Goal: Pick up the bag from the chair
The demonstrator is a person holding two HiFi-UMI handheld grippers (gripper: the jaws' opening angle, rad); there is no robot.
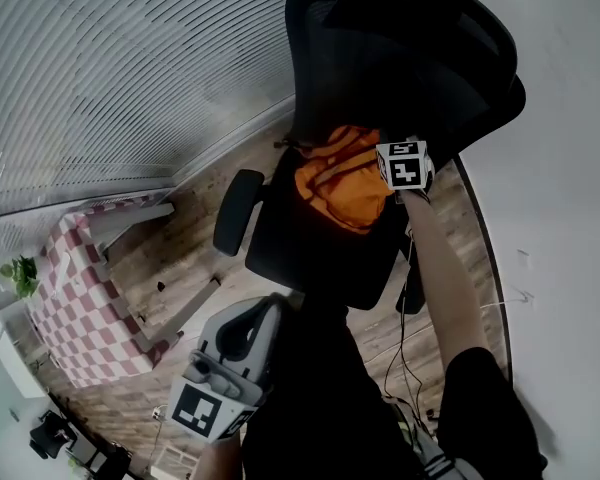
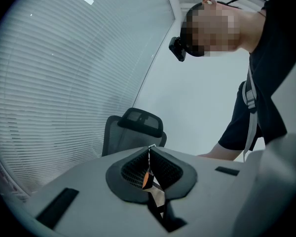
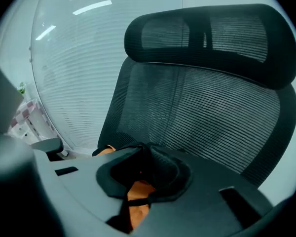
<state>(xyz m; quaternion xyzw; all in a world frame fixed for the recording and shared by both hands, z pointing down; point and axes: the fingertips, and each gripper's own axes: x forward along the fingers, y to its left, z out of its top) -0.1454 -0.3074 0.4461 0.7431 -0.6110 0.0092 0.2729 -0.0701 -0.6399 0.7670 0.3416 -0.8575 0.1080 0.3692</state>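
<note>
An orange bag with black straps lies on the seat of a black mesh office chair. My right gripper reaches down onto the bag's top, its marker cube facing up. In the right gripper view the right gripper has its pads closed on dark strap fabric of the bag, with the chair's backrest right behind. My left gripper hangs low in front of the chair, away from the bag. The left gripper has its pads together, with nothing held.
The chair's left armrest juts out beside the seat. A red-and-white checkered block stands on the wooden floor at the left, beneath window blinds. Cables trail on the floor at the right, next to a white wall.
</note>
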